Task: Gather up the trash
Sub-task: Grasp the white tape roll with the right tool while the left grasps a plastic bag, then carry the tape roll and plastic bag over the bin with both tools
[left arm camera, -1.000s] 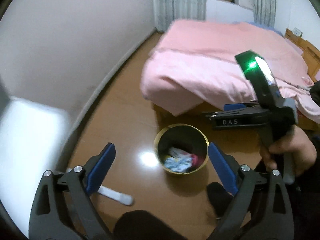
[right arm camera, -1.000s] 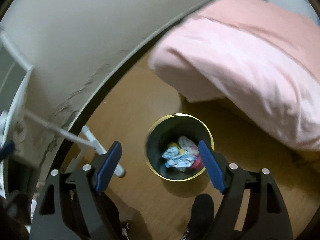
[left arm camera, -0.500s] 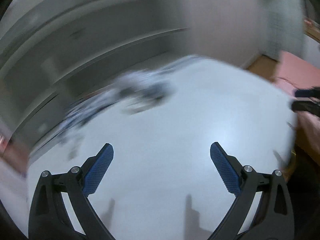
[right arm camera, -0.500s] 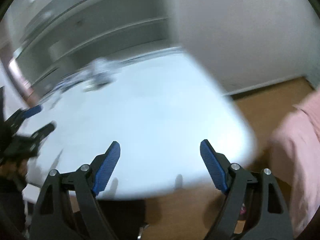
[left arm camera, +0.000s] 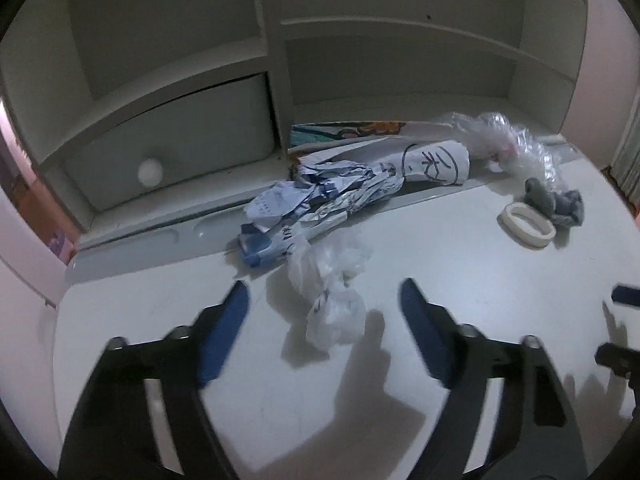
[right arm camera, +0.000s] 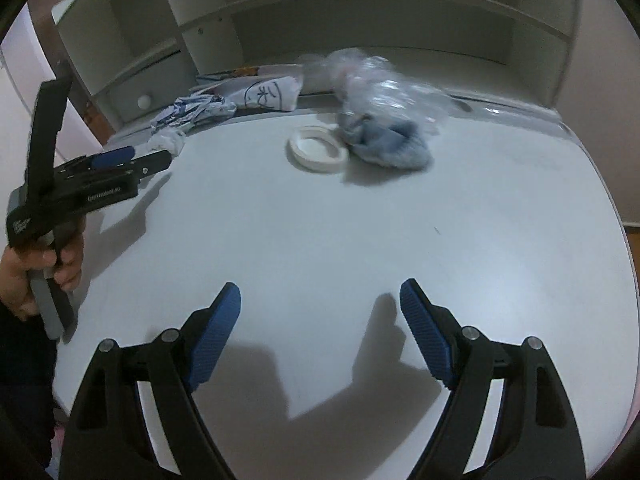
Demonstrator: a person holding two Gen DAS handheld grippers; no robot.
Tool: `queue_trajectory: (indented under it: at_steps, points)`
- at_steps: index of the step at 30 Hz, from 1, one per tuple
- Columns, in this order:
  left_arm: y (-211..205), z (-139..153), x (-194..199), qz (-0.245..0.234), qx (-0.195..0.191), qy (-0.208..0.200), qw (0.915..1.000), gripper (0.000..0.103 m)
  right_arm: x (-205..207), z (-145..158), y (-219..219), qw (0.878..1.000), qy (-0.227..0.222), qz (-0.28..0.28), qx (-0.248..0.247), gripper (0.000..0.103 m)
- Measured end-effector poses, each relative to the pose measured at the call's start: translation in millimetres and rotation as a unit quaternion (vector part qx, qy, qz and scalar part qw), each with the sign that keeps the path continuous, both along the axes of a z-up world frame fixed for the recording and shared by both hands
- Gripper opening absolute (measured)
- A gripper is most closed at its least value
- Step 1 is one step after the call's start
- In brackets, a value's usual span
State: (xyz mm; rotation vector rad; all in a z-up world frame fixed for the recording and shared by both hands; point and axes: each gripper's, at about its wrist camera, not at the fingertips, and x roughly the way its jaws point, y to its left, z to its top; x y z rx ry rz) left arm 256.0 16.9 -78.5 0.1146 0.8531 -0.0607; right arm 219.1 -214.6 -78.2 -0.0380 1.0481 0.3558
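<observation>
Left wrist view puts us over a white counter, with our left claw spread wide and holding nothing, its blue pads blurred. Just ahead of the gap between them lies a crumpled white plastic bag, resting on the counter and apart from both pads. Beyond it, against the back ledge, we see a heap of crumpled printed paper with a small blue packet at its near left end, and a white paper roll with a circled mark lying on its side to the right. Further right sits a clear plastic wrap, and near it a grey cloth touching a white ring. A white shelf unit rises behind, with a round knob on its drawer. From the right wrist view, our right claw is likewise spread and empty, hovering over a bare stretch of the counter. The white ring and the grey cloth lie well ahead of it, side by side, with the clear plastic wrap behind them. At the left of that view our left hand grips the handle of the left claw, which points toward the crumpled white plastic bag and the crumpled printed paper.
</observation>
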Motion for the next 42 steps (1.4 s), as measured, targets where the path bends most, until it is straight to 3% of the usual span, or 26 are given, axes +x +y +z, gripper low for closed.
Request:
queue_trajectory:
  at_steps: [2, 4, 11, 15, 17, 19, 22, 28, 34, 39, 42]
  points:
    - [-3.5, -6.0, 3.7, -0.012, 0.014, 0.005, 0.9998, 0.033, 10.1, -2.1, 8.7, 1.000, 0.003, 0.008, -0.006, 0.079]
    - [-0.4, -7.3, 4.1, -0.019, 0.003, 0.008, 0.9998, 0.025, 22.7, -4.8, 17.7, 1.000, 0.005, 0.015, -0.015, 0.075]
    - [8.1, -5.0, -10.1, -0.024, -0.014, 0.011, 0.9996, 0.024, 72.3, -6.3, 43.4, 0.998, -0.012, 0.024, -0.065, 0.072]
    - [4.6, -3.3, -18.5, -0.030, -0.010, 0.004, 0.9995, 0.024, 92.6, -5.8, 50.0, 0.998, -0.019, 0.021, -0.062, 0.068]
    - [5.8, -3.1, -19.7, -0.035, -0.008, 0.001, 0.9994, 0.024, 94.5, -4.5, 50.9, 0.998, -0.022, 0.019, -0.060, 0.060]
    - [8.8, 0.6, -23.0, -0.037, -0.016, -0.002, 0.9992, 0.024, 90.3, -1.9, 47.9, 0.998, -0.022, 0.016, -0.058, 0.042]
    - [9.7, 3.3, -27.2, -0.043, -0.017, -0.004, 0.9989, 0.024, 85.0, 0.1, 46.9, 0.998, -0.019, 0.010, -0.064, 0.041]
    - [11.4, 7.6, -37.2, -0.058, -0.015, -0.005, 0.9982, 0.024, 45.5, 7.0, 23.1, 0.999, -0.016, -0.011, -0.049, 0.041]
    - [-19.1, 8.2, -55.6, -0.102, -0.017, -0.008, 0.9946, 0.024, -26.7, 19.7, -53.5, 0.997, -0.027, -0.065, -0.035, 0.041]
    - [-71.8, 22.0, -85.9, -0.164, -0.029, -0.007, 0.9860, 0.024, -94.5, 34.6, -136.8, 0.990, -0.041, -0.131, -0.041, 0.041]
    - [-125.8, 33.4, -109.1, -0.217, -0.040, -0.006, 0.9754, 0.024, -125.6, 42.5, -188.4, 0.982, -0.045, -0.178, -0.045, 0.041]
